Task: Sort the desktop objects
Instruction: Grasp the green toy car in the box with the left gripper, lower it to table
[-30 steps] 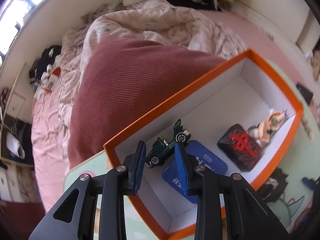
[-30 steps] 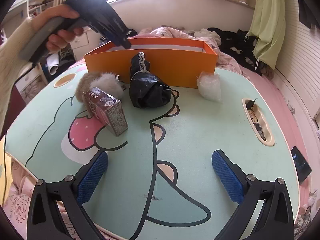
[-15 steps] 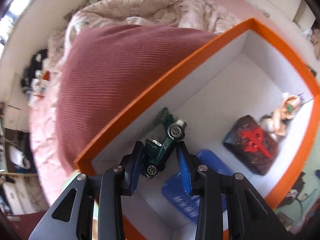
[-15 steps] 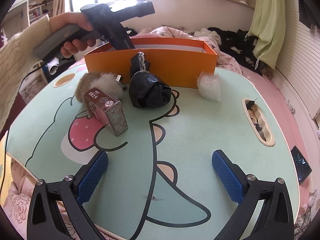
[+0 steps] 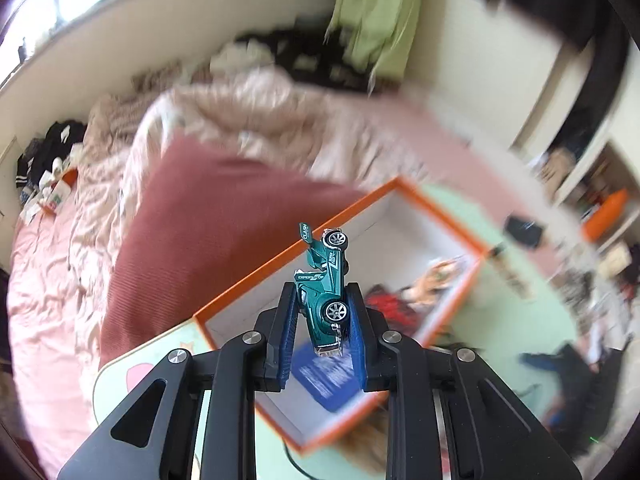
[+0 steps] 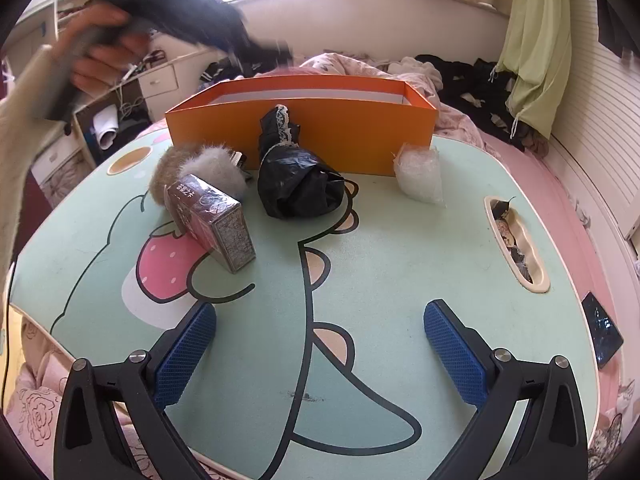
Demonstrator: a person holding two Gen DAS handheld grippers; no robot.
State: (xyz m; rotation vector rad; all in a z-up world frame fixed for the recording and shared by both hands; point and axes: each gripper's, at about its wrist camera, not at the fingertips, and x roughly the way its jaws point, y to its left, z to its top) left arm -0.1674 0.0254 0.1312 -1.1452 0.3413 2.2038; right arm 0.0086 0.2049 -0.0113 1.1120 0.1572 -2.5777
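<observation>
— Left wrist view first: what's in the orange box (image 5: 256, 276)?

— Below the left claw (image 5: 323, 312), a blue card (image 5: 326, 376) lies on the white floor. Past it, to the right, sit a dark pouch with a red mark (image 5: 386, 304) and a small figurine (image 5: 434, 276), both smeared by motion blur.

— And the claw itself?

— Its jaws have just been closing, and now pinch the green toy car (image 5: 325, 292) nose-down between the pads, rear wheels sticking up ahead of the fingertips. Half a second ago the car leaned against the box wall; now it hangs above the box.

— The right wrist view?

— The right claw (image 6: 320, 348) stands wide apart, holding nothing, over the tabletop (image 6: 400, 240). Ahead of it are a patterned carton (image 6: 214, 220), a fur puff (image 6: 200, 170), a black bag (image 6: 298, 184) and a clear packet (image 6: 418, 178), all outside the box. From here the box's contents are hidden behind its wall, and the person's hand (image 6: 108, 52) up left is blurred.
</observation>
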